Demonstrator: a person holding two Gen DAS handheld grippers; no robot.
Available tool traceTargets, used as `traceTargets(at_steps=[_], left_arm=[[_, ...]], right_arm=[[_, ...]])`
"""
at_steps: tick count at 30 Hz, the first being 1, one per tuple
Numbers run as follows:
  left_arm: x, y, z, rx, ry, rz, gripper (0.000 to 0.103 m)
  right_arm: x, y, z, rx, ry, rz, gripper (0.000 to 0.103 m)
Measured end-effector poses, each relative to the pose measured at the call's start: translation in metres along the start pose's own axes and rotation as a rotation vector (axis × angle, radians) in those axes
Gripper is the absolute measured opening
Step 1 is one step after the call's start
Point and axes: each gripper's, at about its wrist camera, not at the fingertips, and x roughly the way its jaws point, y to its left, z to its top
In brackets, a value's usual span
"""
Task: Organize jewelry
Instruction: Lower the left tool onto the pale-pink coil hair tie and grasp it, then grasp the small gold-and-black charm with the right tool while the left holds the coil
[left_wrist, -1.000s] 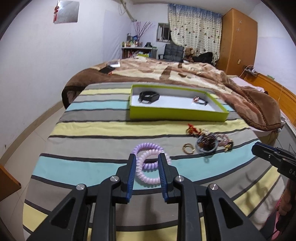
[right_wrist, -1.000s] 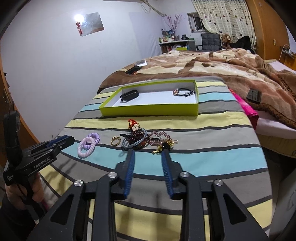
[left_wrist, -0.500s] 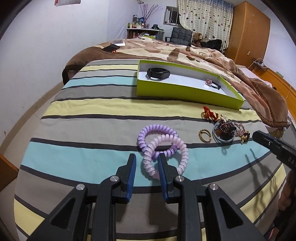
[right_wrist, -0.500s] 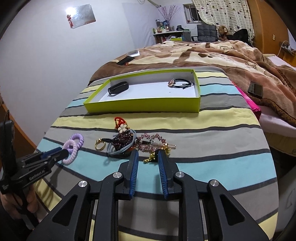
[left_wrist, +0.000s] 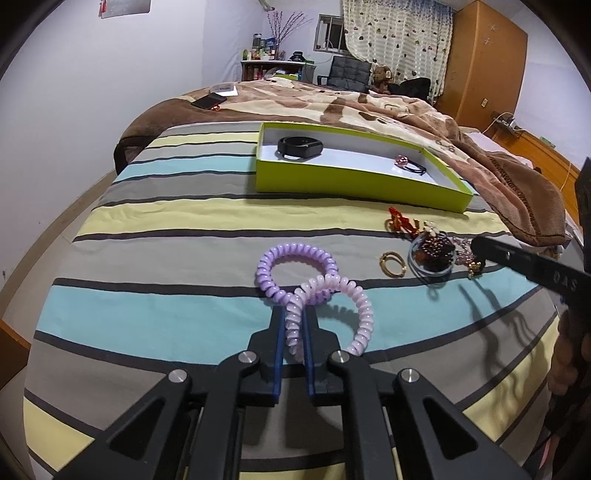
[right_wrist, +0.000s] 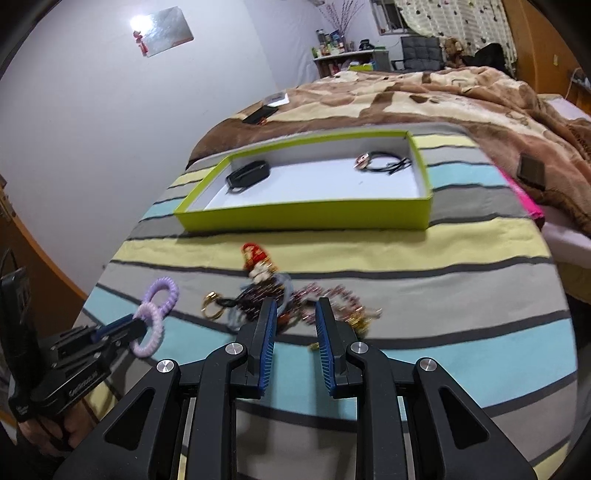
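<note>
My left gripper is shut on a pale pink spiral hair tie, which is looped with a purple spiral hair tie; both show in the right wrist view. My right gripper is open, its fingers just short of a tangled pile of beaded bracelets and hair ties, which also shows in the left wrist view. A gold ring lies beside the pile. A lime-green box holds a black band and a black hair tie with a pink bead.
The jewelry lies on a striped bedsheet. A brown patterned blanket covers the bed behind the box, with a phone on it. A red charm lies near the pile. A wall runs along the left.
My left gripper has shut on the pink spiral hair tie and raised it a little. My right gripper has moved forward to the bracelet pile and opened wider.
</note>
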Motion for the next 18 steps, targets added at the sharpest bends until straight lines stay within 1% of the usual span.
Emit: traceTargets(at_steps=[4, 7, 9, 11, 12, 14, 15, 18], left_arm=[[-0.002, -0.002, 0.000, 0.006, -0.007, -0.019, 0.010], [-0.001, -0.003, 0.000, 0.005, -0.004, -0.028, 0.010], [-0.001, -0.003, 0.000, 0.002, -0.002, -0.033, 0.010], [0.000, -0.003, 0.000, -0.002, 0.001, -0.038, 0.010], [0.000, -0.002, 0.000, -0.004, 0.003, -0.040, 0.010], [0.000, -0.001, 0.000, -0.007, 0.006, -0.043, 0.010], [0.001, -0.001, 0.000, -0.006, 0.007, -0.043, 0.010], [0.001, -0.003, 0.000, 0.002, 0.009, -0.041, 0.010]], right_arm=[[-0.002, -0.007, 0.004, -0.031, -0.004, -0.060, 0.023], [0.004, -0.012, 0.004, -0.062, 0.021, -0.091, 0.023], [0.009, -0.014, 0.004, -0.085, 0.049, -0.092, 0.024], [0.012, -0.015, 0.004, -0.122, 0.069, -0.076, 0.030], [0.014, -0.015, 0.005, -0.148, 0.078, -0.072, 0.033], [0.016, -0.014, 0.006, -0.200, 0.097, -0.067, 0.035], [0.017, -0.013, 0.006, -0.230, 0.108, -0.064, 0.038], [0.023, -0.010, 0.006, -0.312, 0.137, -0.049, 0.041]])
